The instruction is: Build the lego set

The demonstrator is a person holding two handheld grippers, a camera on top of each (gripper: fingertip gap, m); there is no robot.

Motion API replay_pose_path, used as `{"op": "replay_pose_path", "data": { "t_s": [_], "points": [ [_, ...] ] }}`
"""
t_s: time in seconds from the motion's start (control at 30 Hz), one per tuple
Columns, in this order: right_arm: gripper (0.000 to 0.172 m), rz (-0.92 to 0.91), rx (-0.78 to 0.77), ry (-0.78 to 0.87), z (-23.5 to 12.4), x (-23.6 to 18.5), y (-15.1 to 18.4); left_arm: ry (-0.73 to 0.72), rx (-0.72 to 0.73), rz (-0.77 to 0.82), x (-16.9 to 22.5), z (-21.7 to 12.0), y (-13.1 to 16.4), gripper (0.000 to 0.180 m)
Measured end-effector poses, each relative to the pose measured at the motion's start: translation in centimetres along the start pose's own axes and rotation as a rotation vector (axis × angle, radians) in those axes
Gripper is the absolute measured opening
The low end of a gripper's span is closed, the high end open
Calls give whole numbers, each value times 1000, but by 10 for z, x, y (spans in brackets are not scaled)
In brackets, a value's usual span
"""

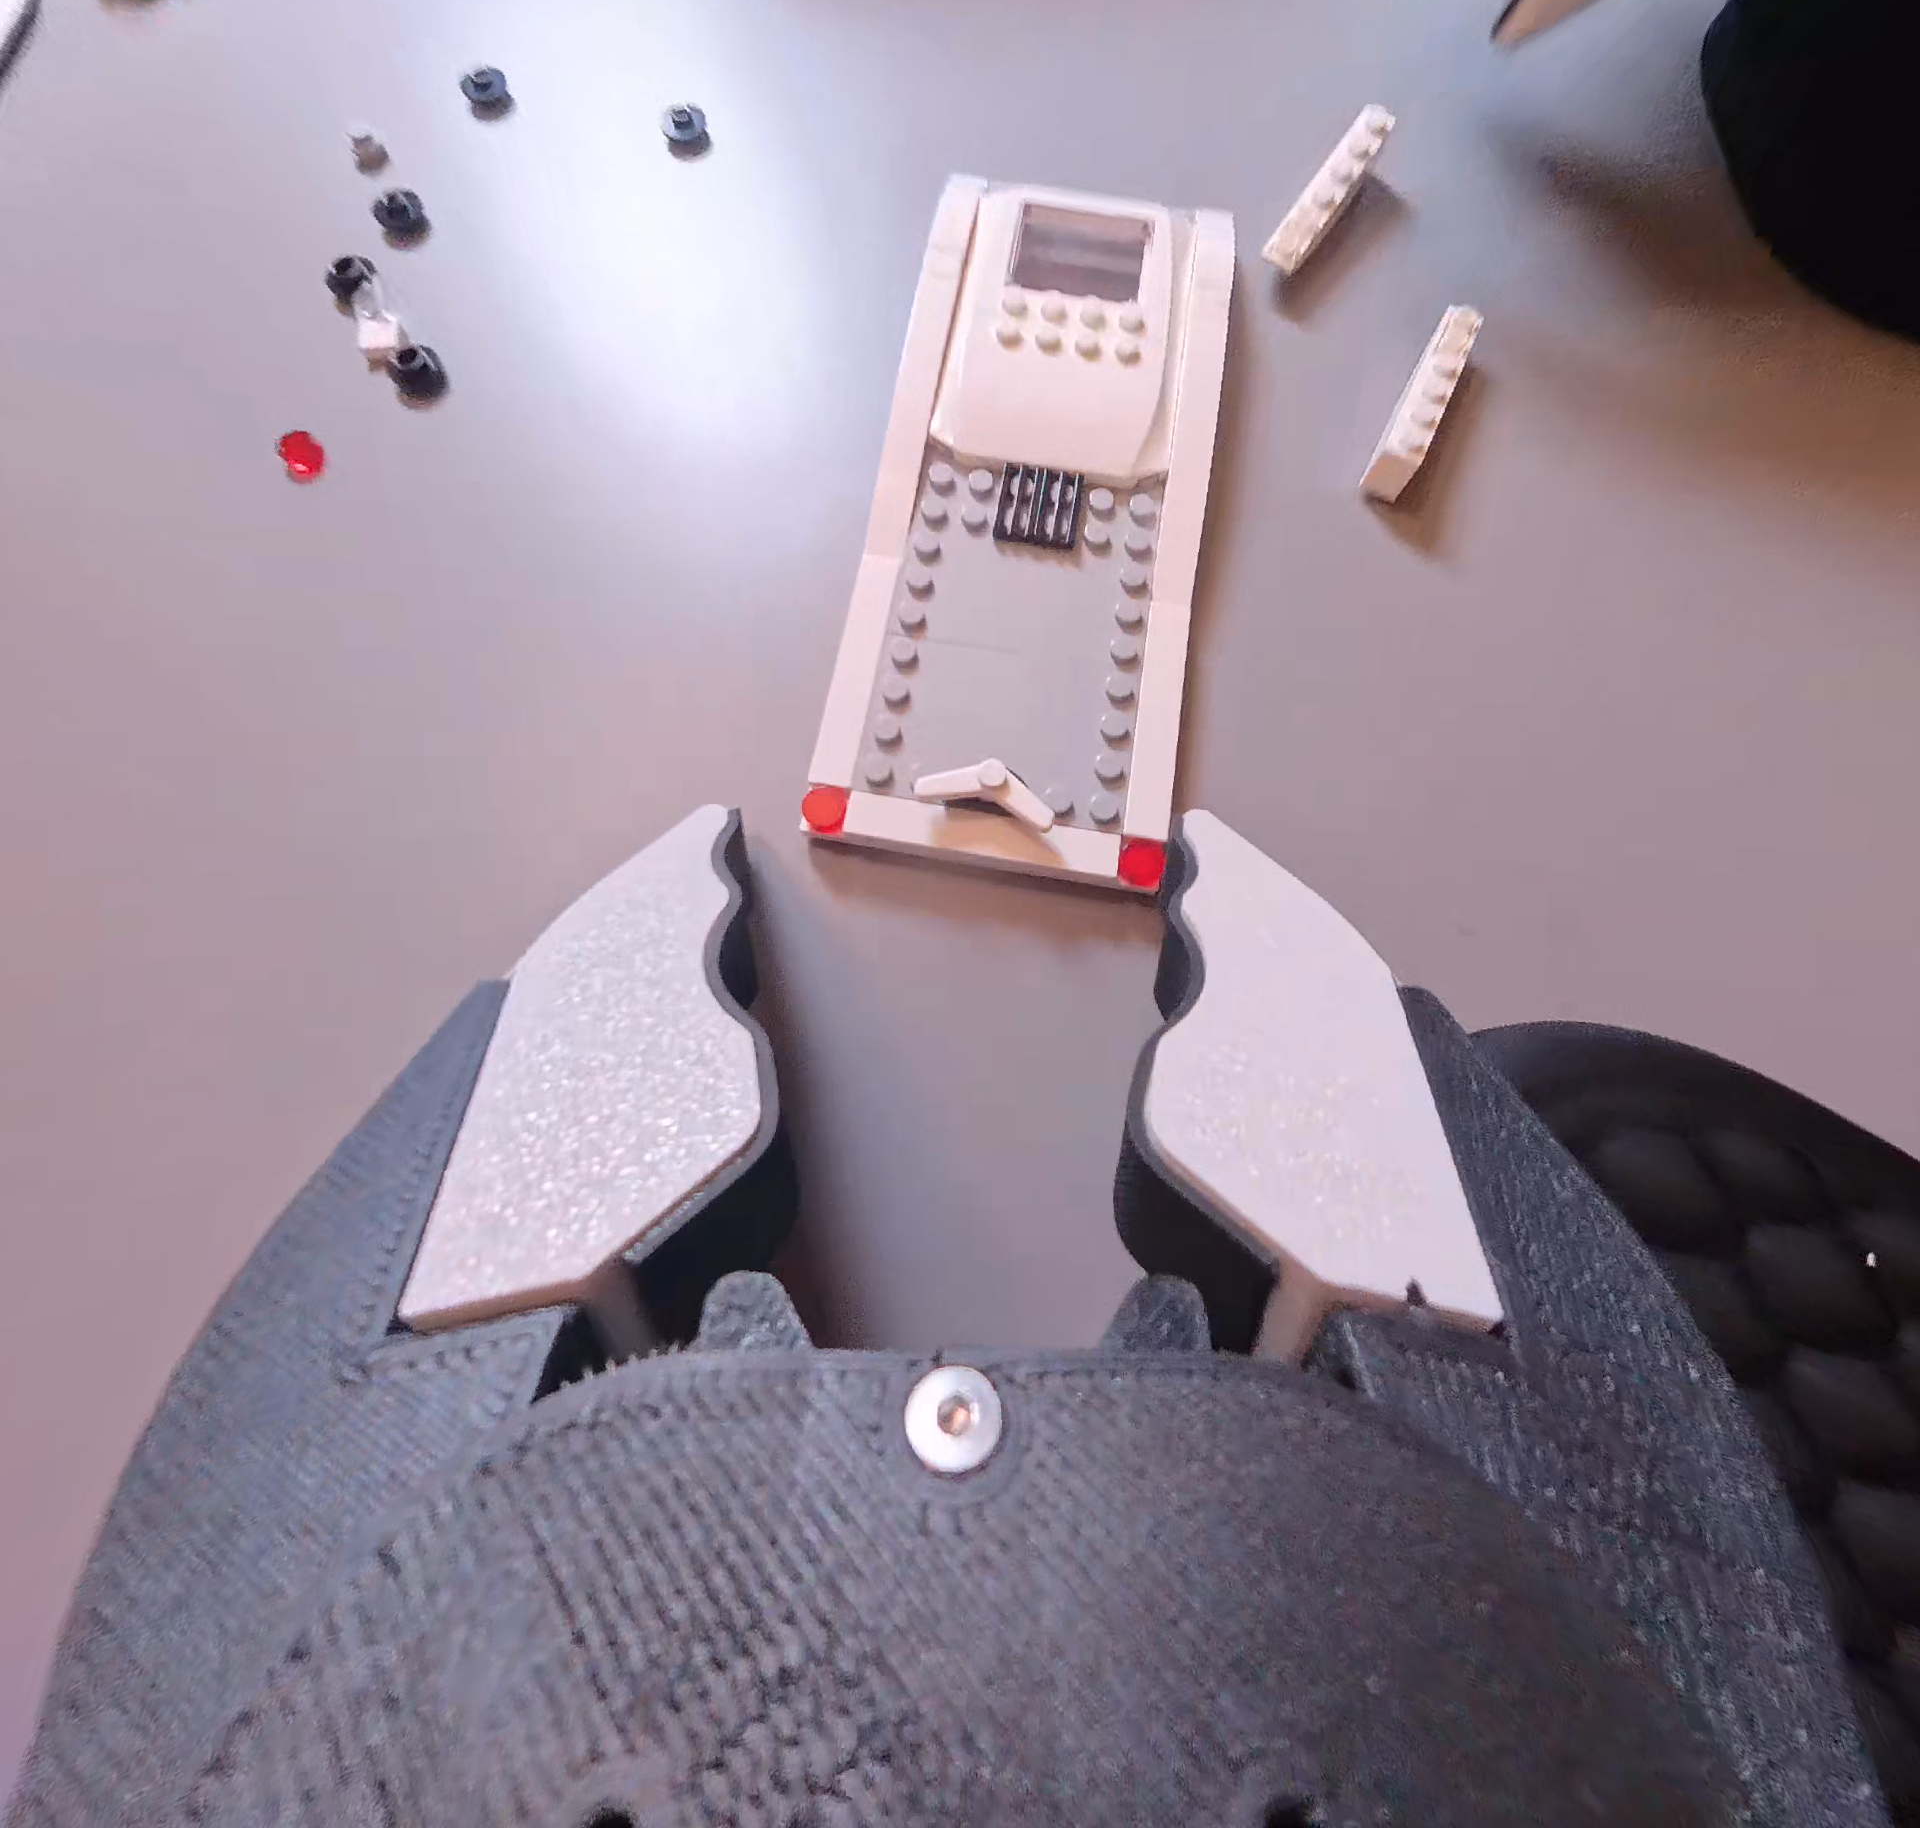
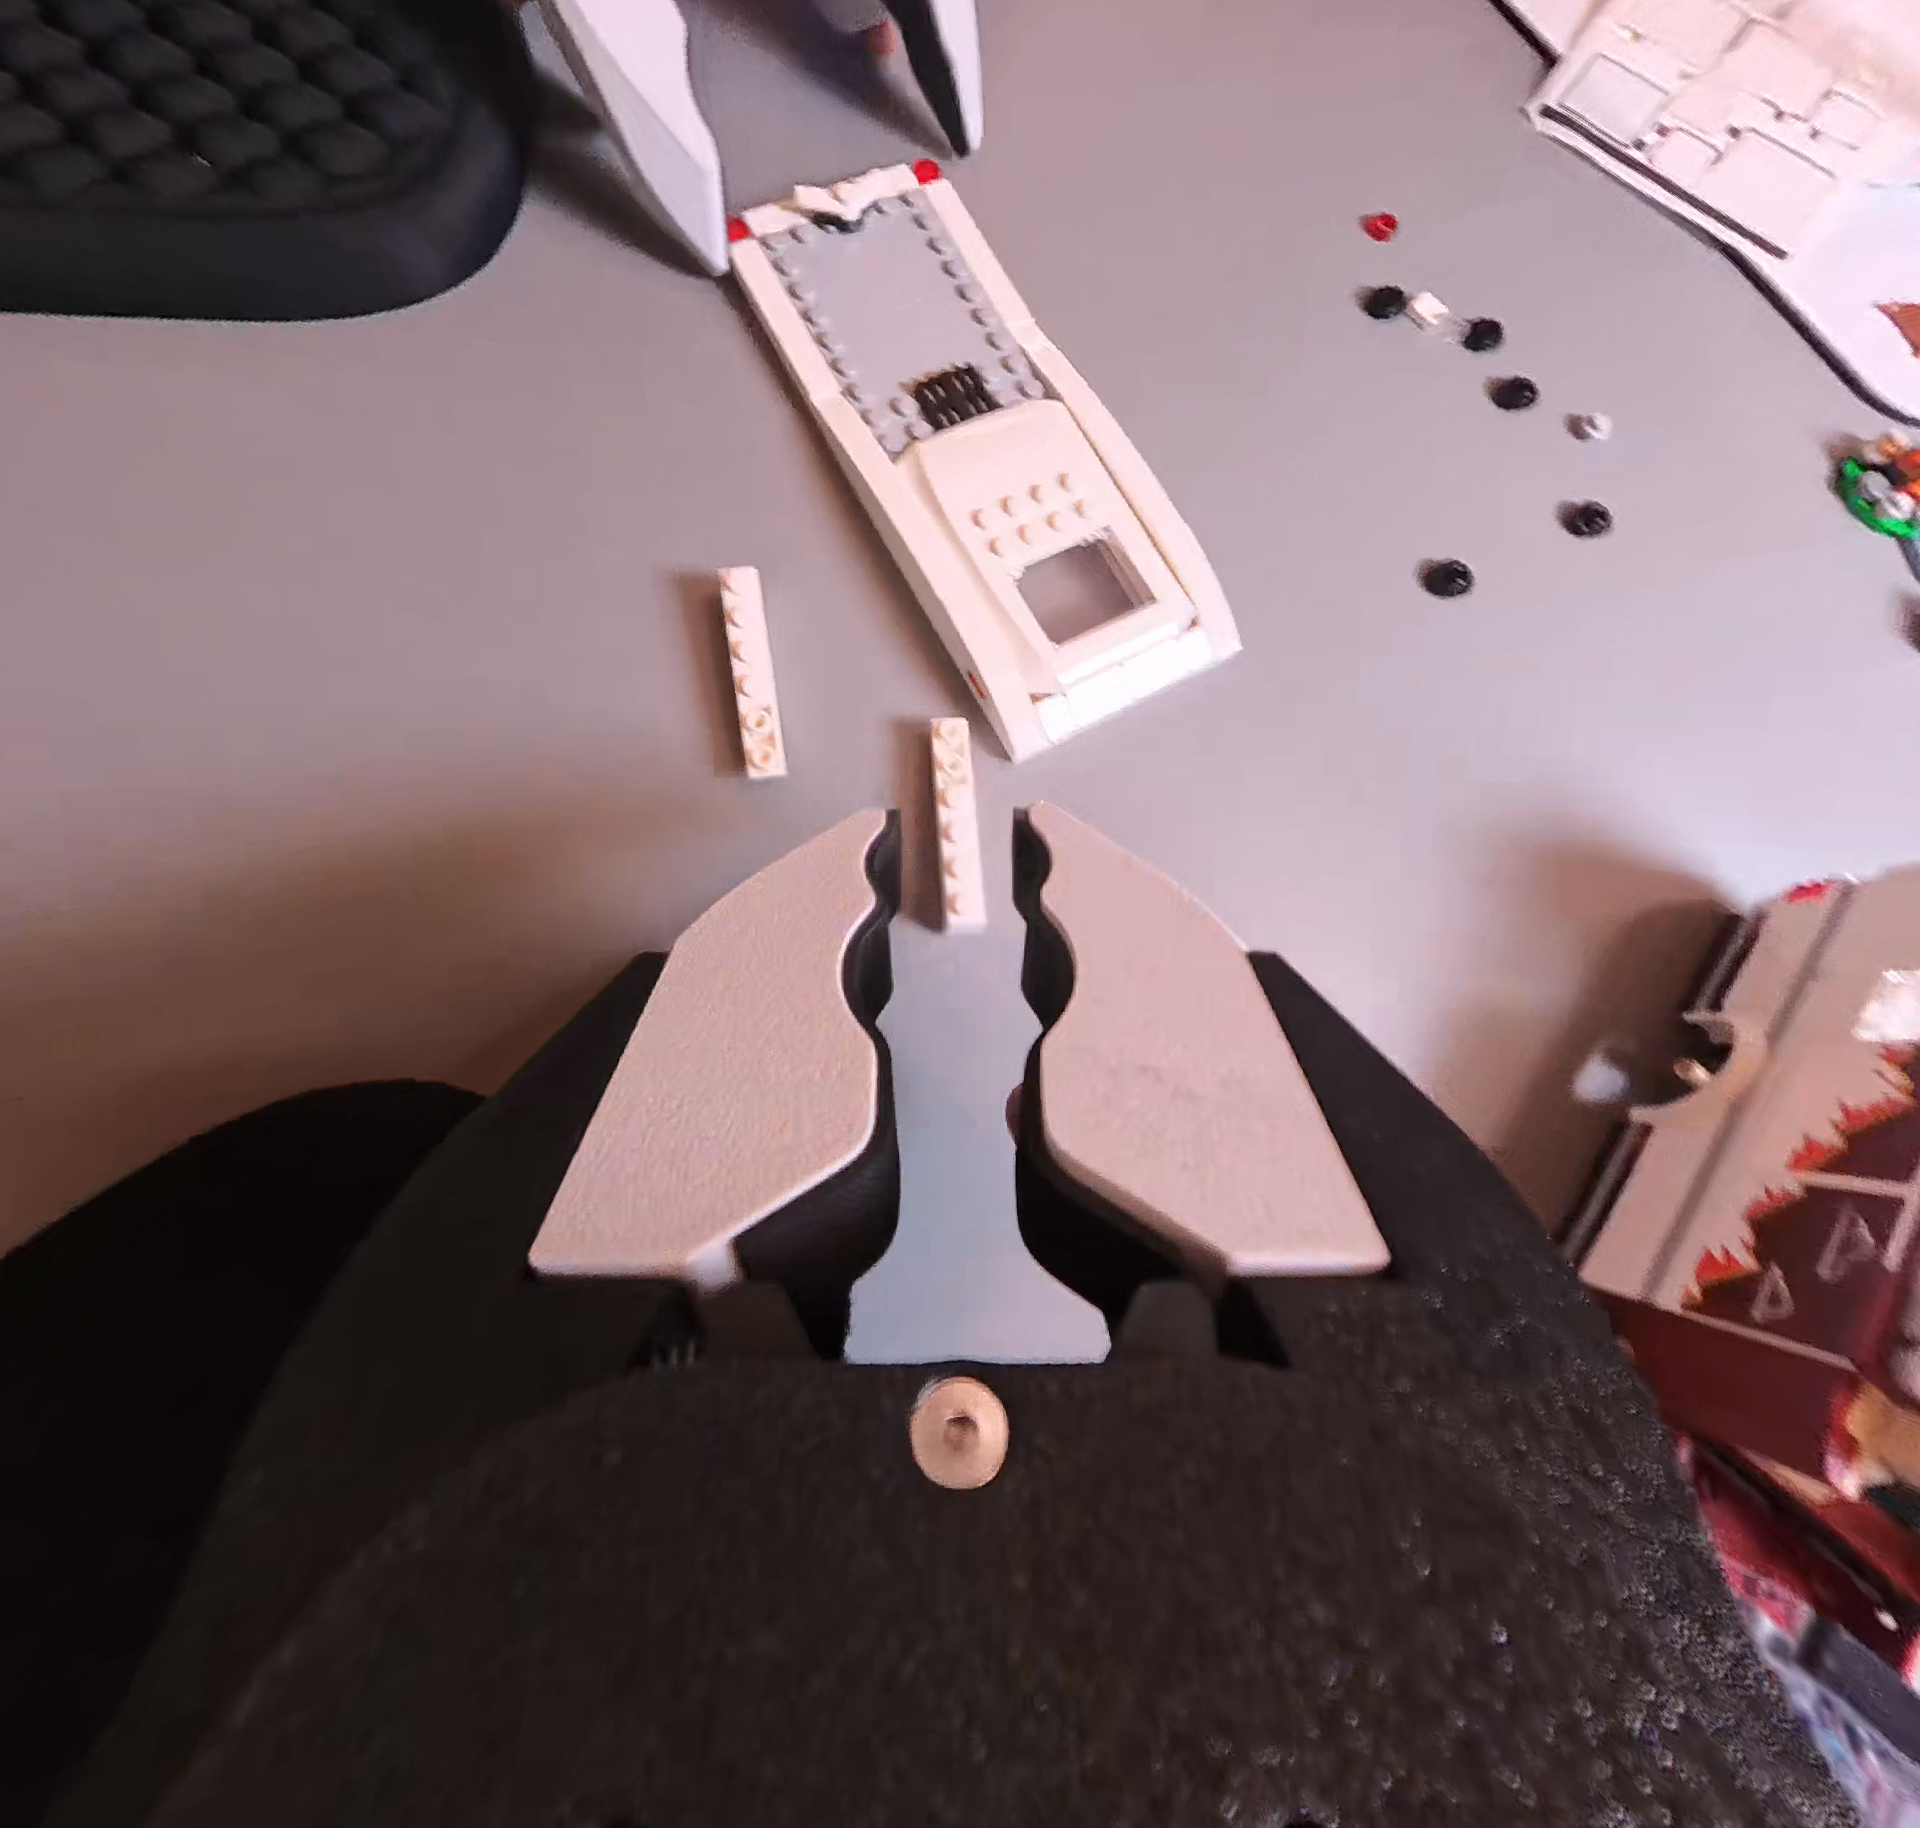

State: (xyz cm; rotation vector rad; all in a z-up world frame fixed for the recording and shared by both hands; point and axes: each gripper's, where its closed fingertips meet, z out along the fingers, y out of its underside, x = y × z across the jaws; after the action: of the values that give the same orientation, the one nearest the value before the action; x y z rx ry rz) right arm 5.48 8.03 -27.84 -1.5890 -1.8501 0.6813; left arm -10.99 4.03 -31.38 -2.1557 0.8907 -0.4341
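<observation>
Grey desk [image 1: 520,635], left gripper [image 1: 961,848] with jaws spread wide at the near end of a white and grey brick-built vehicle base [image 1: 1023,573], right gripper [image 2: 951,833] with jaws parted around a white studded plate [image 2: 951,822], a gap on the right side, second white plate [image 2: 750,685] nearby

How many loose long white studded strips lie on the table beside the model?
2. One strip lies between the right gripper's open fingers; the other lies on the table farther from the white model.

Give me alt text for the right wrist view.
The right gripper, jaws open, straddles a narrow white brick strip lying on the grey table, a gap visible beside it. Ahead lie a second strip and a white-and-grey brick vehicle.
</observation>
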Motion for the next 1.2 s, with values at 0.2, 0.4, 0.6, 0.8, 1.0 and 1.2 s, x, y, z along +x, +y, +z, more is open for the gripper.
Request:
{"op": "replay_pose_path", "data": {
  "t_s": [0.2,0.4,0.6,0.8,1.0,1.2],
  "points": [
    [19,2,-51,31,-3,9,16,35,-46,50,2,6,-2,69],
    [19,-3,-58,42,2,8,20,43,-48,83,2,5,-2,68],
    [19,-7,-29,46,8,11,13,32,-18,111,5,0,-2,68],
    [35,-144,9,100,19,15,-11,61,24,56,8,-3,-8,68],
    [52,-403,9,104,55,4,-43,153,68,-163,10,-5,-13,67],
    [22,-722,-70,245,72,9,-53,231,127,-337,4,-15,-19,67]
  ]
}}
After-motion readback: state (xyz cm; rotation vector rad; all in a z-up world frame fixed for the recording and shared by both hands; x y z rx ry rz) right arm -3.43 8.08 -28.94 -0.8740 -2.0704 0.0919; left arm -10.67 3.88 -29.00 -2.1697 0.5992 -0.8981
